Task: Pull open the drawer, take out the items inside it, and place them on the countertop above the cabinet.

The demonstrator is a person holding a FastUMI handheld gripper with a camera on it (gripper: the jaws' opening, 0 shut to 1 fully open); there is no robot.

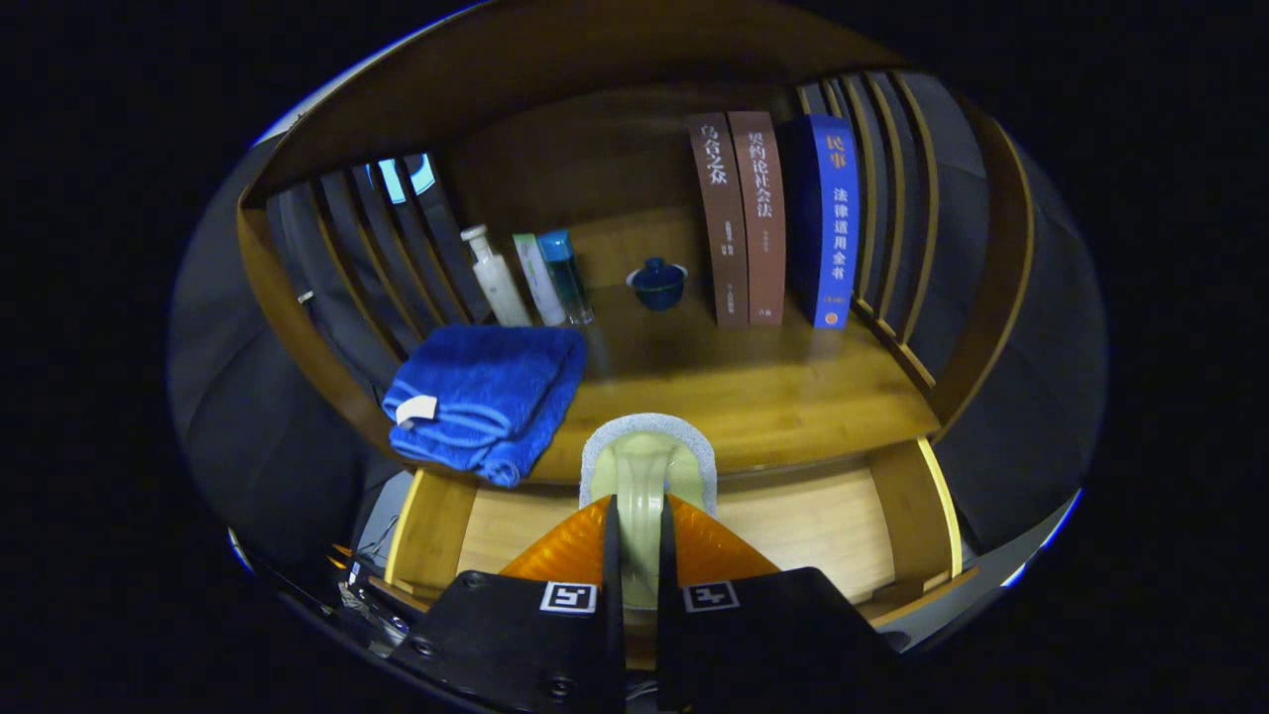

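My gripper (639,521) is shut on the pale green handle of a scrubber (646,458) with a grey-white spongy rim. The scrubber's head stands just ahead of the fingers, level with the front edge of the wooden countertop (783,397). Below it the drawer (833,526) is pulled open, and the part of its wooden bottom that I can see is bare. The fingers hide the drawer's middle.
A folded blue towel (486,397) lies on the countertop's left, hanging over the front edge. Behind it stand three bottles (540,278). A blue lidded cup (657,283) sits at the back middle, upright books (773,218) to its right. Slatted wooden sides (892,228) close in the shelf.
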